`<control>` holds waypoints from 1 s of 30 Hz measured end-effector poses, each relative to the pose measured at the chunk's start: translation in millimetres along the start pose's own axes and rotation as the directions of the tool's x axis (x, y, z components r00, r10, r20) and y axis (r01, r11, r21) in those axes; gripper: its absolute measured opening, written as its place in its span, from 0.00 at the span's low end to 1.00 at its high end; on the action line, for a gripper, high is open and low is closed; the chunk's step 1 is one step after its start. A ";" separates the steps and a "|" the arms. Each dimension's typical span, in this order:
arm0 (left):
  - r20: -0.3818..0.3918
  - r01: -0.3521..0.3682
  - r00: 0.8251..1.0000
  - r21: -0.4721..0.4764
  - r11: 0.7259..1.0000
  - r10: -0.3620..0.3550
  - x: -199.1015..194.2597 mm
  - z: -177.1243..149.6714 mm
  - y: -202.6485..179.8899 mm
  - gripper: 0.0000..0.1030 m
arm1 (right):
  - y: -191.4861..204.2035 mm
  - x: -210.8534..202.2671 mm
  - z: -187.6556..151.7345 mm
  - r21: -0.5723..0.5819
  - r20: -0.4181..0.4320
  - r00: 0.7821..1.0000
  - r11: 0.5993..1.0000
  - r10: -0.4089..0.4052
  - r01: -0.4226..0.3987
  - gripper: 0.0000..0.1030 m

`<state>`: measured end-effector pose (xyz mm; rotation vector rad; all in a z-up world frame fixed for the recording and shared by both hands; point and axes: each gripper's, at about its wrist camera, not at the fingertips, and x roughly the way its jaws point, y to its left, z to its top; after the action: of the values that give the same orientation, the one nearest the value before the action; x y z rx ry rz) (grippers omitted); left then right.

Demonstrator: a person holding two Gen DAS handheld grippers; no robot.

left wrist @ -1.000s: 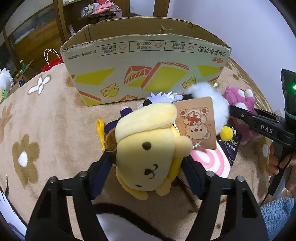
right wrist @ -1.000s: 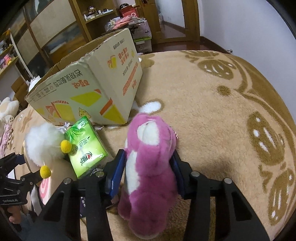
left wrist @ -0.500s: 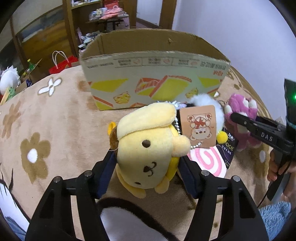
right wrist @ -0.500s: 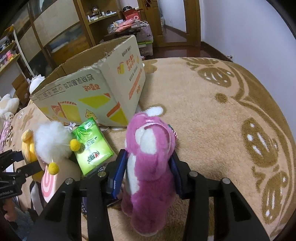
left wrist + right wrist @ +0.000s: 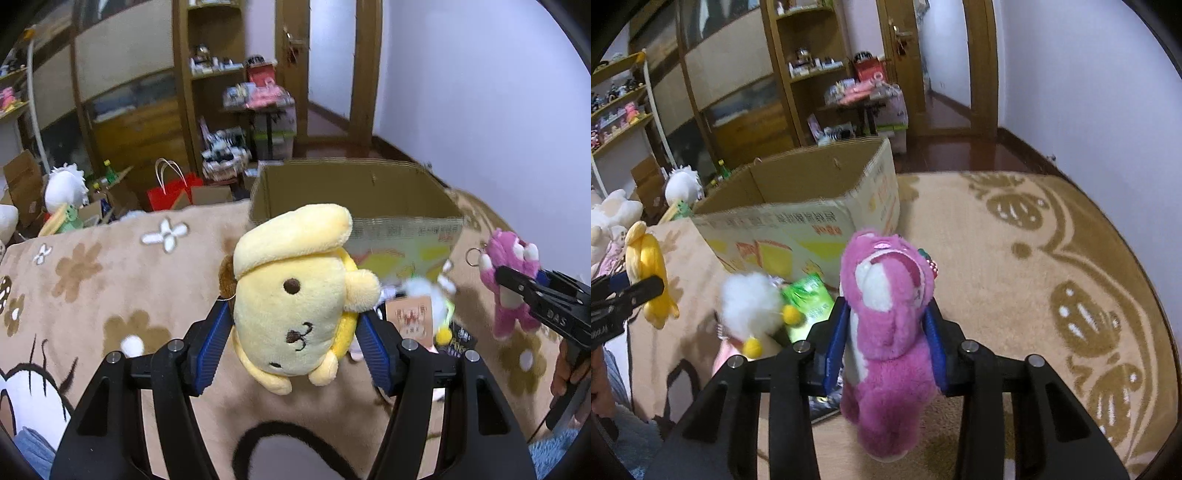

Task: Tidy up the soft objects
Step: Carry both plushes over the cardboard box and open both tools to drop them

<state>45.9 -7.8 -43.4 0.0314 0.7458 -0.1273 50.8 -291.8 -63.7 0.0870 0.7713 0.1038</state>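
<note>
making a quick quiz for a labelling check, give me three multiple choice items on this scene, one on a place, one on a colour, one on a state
1. Where does the green packet lie?
A. inside the box
B. on the blanket in front of the cardboard box
C. on the shelf

2. What colour is the plush held by the right gripper?
A. pink
B. blue
C. black

3. What is the state of the left gripper?
A. open and empty
B. lying on the blanket
C. shut on the yellow dog plush

Answers:
1. B, it lies by the box's printed front wall.
2. A, the pink bear plush sits between the blue pads.
3. C, both pads press the plush's sides.
</note>
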 end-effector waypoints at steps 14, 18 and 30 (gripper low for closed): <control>0.190 -0.060 0.981 0.047 0.997 0.050 -39.8 35.4 -7.9 0.63 | 45.7 -69.3 44.1 -0.159 0.196 0.981 0.987 -0.001 0.032 0.40; 0.218 -0.063 0.975 0.051 0.997 0.050 -42.1 48.6 -9.3 0.63 | 51.1 -79.9 55.9 -0.179 0.226 0.974 0.983 0.007 0.034 0.40; 0.288 -0.082 0.956 0.097 0.992 0.051 -23.7 94.8 -15.3 0.63 | 70.7 -72.6 104.2 -0.218 0.304 0.950 0.976 0.071 -0.003 0.40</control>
<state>90.6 -27.5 42.5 0.1383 0.4480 -0.1050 67.5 -235.1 69.1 -0.0874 0.4391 0.2039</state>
